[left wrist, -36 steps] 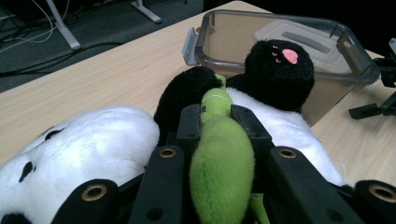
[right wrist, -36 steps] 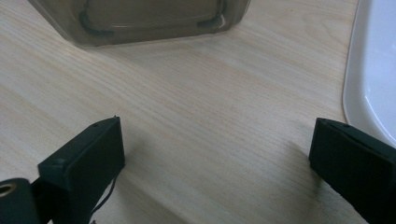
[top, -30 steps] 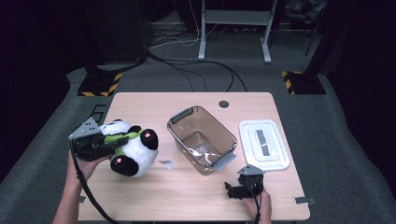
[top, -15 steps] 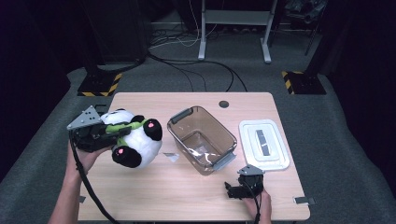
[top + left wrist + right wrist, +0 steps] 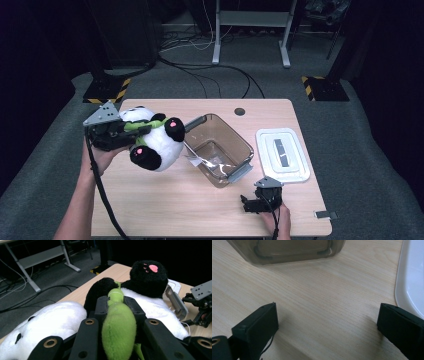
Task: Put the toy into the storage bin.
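**Clamping a plush panda above the bench**

Gripping a green strip on the plush panda [image 5: 156, 142], the left gripper [image 5: 131, 133] has its jaws closed tight on that soft band and holds the toy clear of the bench [image 5: 165, 200], just left of the clear bin [image 5: 239, 145]. The right gripper [image 5: 248, 205] rests low near the bin's front corner, jaws spread wide with nothing between them. The white lid [image 5: 282, 152] lies beside the bin. The panda's face is turned away, hard to make out.

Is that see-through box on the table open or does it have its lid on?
Open. The box has no cover; its white lid lies flat beside it.
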Motion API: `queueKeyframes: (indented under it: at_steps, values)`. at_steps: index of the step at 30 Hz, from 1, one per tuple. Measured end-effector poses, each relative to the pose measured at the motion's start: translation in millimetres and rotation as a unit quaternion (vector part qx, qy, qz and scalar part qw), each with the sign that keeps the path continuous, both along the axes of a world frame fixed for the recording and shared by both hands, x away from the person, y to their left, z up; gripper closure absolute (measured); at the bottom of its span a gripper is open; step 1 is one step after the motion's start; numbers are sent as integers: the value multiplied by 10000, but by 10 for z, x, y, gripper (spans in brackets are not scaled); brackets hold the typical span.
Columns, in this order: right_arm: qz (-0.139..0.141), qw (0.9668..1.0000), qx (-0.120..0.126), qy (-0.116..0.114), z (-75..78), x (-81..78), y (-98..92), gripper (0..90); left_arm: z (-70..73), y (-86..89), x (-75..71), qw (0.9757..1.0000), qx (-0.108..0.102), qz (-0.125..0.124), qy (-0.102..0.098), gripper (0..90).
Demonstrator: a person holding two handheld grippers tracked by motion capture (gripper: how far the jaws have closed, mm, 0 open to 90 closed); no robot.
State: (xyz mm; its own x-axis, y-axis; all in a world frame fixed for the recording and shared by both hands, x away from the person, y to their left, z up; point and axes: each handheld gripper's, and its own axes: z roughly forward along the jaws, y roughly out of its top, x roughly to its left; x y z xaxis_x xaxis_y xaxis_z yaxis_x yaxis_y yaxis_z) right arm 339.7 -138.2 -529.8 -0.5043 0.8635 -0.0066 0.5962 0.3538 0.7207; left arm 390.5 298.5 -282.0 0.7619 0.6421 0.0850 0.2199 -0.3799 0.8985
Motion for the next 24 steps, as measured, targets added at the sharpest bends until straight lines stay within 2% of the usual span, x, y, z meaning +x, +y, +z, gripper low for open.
queueKeyframes:
  at_steps: [9, 24]
  values:
    - [4, 10000, 0, -2, 0, 0, 0, 28, 72, -231, 152, 9999, 18, -163, -34, 747]
    - [1, 10000, -1, -1, 0, 0, 0, 28, 85, -561, 349, 9990, 73, -424, -79, 747]
